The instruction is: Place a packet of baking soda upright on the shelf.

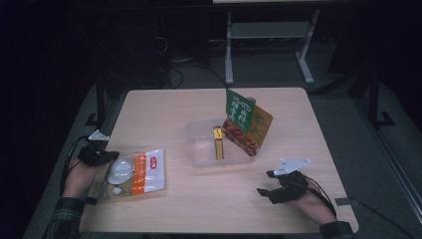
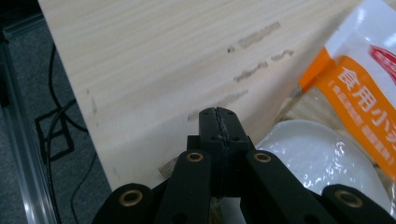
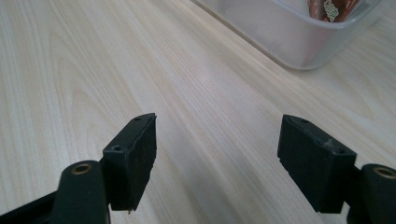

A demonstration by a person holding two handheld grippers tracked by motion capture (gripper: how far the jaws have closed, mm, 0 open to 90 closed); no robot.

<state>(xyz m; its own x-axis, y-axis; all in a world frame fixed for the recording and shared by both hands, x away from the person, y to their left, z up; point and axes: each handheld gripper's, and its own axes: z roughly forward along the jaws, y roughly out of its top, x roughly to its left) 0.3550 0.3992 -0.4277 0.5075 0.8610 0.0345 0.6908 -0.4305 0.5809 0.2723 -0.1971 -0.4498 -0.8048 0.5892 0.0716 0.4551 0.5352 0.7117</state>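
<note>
From the high view I see my left gripper (image 1: 105, 156) at the bench's (image 1: 209, 199) left edge, its tip against the near-left end of a clear bag with an orange-and-white label (image 1: 132, 174) that lies flat on the wood. My right gripper (image 1: 271, 183) rests on the bench near the front right, well apart from the clear plastic tub (image 1: 199, 149), where a green snack packet (image 1: 240, 110) leans on the far right rim.

In the left gripper view my fingers (image 2: 218, 122) are clenched together; the bag (image 2: 327, 158) lies just beside them, and I cannot tell whether a thin edge is pinched.

In the right gripper view my fingers (image 3: 135, 154) stand released over bare wood, the tub (image 3: 299, 37) ahead.
</note>
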